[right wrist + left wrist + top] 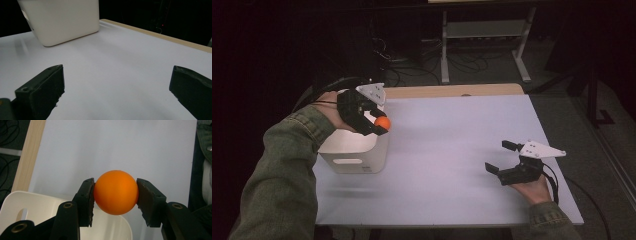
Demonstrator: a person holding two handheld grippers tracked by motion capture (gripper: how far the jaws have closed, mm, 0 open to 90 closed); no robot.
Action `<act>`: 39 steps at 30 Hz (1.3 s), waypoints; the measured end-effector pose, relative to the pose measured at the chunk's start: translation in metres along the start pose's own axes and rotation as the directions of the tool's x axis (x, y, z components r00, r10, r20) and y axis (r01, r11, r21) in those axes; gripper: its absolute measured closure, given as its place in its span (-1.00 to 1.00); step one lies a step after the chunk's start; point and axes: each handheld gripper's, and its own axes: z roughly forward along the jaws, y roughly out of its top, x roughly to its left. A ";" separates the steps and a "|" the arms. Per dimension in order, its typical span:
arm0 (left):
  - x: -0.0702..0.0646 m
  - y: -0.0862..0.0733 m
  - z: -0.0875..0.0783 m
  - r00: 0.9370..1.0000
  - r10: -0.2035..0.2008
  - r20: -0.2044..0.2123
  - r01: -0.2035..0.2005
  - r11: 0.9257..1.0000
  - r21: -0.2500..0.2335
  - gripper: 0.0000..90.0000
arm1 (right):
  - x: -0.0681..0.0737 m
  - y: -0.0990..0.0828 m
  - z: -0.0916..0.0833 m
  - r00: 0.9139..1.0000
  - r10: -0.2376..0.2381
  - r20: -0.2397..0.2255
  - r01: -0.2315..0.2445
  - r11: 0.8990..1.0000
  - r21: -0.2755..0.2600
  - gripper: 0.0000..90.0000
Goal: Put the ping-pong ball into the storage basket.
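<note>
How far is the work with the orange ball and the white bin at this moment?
Done: the left gripper has the orange ball clamped and lifted at the rim of the white bin. In hand: carrying it there. Left, probably: release it into the bin. The right gripper rests open over the table, holding nothing.

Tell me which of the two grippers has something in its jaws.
The left gripper, held over the white bin: its jaws are shut on an orange ball. The right gripper hangs open over the table, holding nothing.

My olive-green denim sleeves (282, 165), black two-jaw left gripper (379, 126) and right gripper (502, 157), grey three-cornered top plates, brass-ringed screw holes, trailing black cables
</note>
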 end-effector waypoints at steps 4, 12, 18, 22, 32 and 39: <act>0.004 -0.002 -0.001 1.000 0.003 0.001 -0.003 1.000 0.023 0.12 | 0.000 0.000 0.001 1.000 0.001 0.001 -0.001 1.000 -0.002 -1.00; 0.011 -0.009 -0.008 1.000 0.000 -0.019 0.001 0.998 0.070 0.12 | 0.000 0.000 0.000 1.000 0.003 0.001 -0.003 1.000 0.000 -1.00; 0.014 -0.013 -0.013 1.000 0.003 -0.026 0.000 0.992 0.124 0.12 | 0.000 0.000 0.001 1.000 0.002 0.000 -0.002 1.000 0.002 -1.00; 0.016 -0.016 -0.016 1.000 0.004 -0.028 0.000 0.990 0.140 0.12 | 0.000 0.000 0.001 1.000 0.004 0.002 -0.004 1.000 0.001 -1.00; 0.016 -0.024 -0.019 1.000 0.004 -0.030 0.001 0.985 0.171 0.12 | 0.000 0.000 0.001 1.000 0.004 0.003 -0.004 1.000 0.002 -1.00; 0.016 -0.025 -0.012 1.000 0.011 -0.023 -0.007 0.983 0.184 0.12 | 0.000 0.000 0.001 1.000 0.002 0.006 -0.002 1.000 -0.002 -1.00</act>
